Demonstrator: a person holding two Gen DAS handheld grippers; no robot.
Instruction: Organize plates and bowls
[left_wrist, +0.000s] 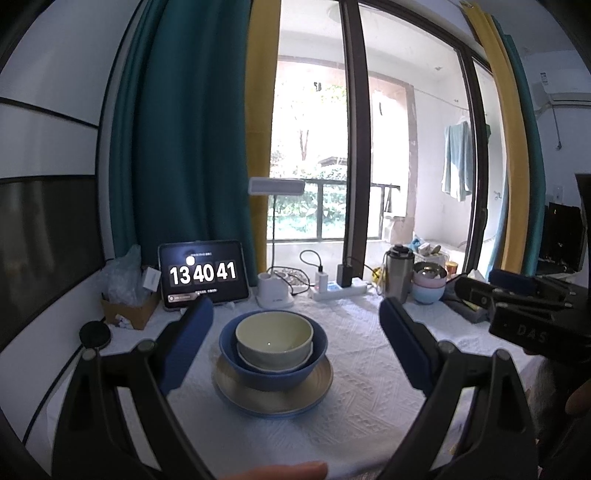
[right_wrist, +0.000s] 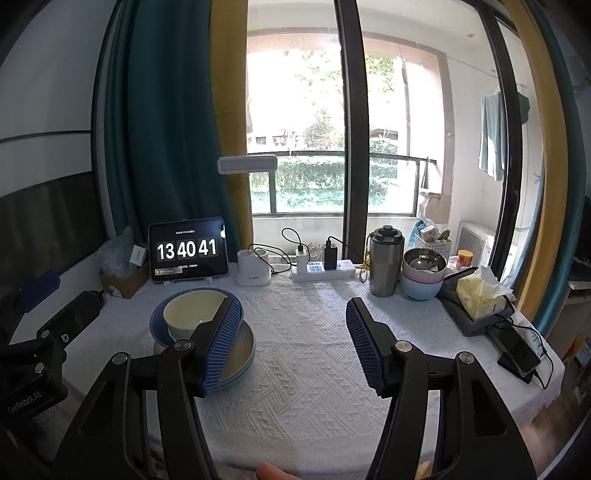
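You see a pale green bowl (left_wrist: 274, 338) nested in a blue bowl (left_wrist: 272, 356) on a tan plate (left_wrist: 273, 393). The surface (right_wrist: 306, 350) carries a white woven geometric pattern. Tongs pads (right_wrist: 223, 343) are ribbed blue.

Cream bowl (left_wrist: 274, 334) in blue bowl (left_wrist: 273, 373) (upright) on tan plate (left_wrist: 317, 391).

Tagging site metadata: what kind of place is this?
Likely a home room: table with white tablecloth by a balcony window, laundry hanging outside, stacked bowls and a tissue pack on it.

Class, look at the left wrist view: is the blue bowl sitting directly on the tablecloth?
No, the blue bowl rests on a plate.
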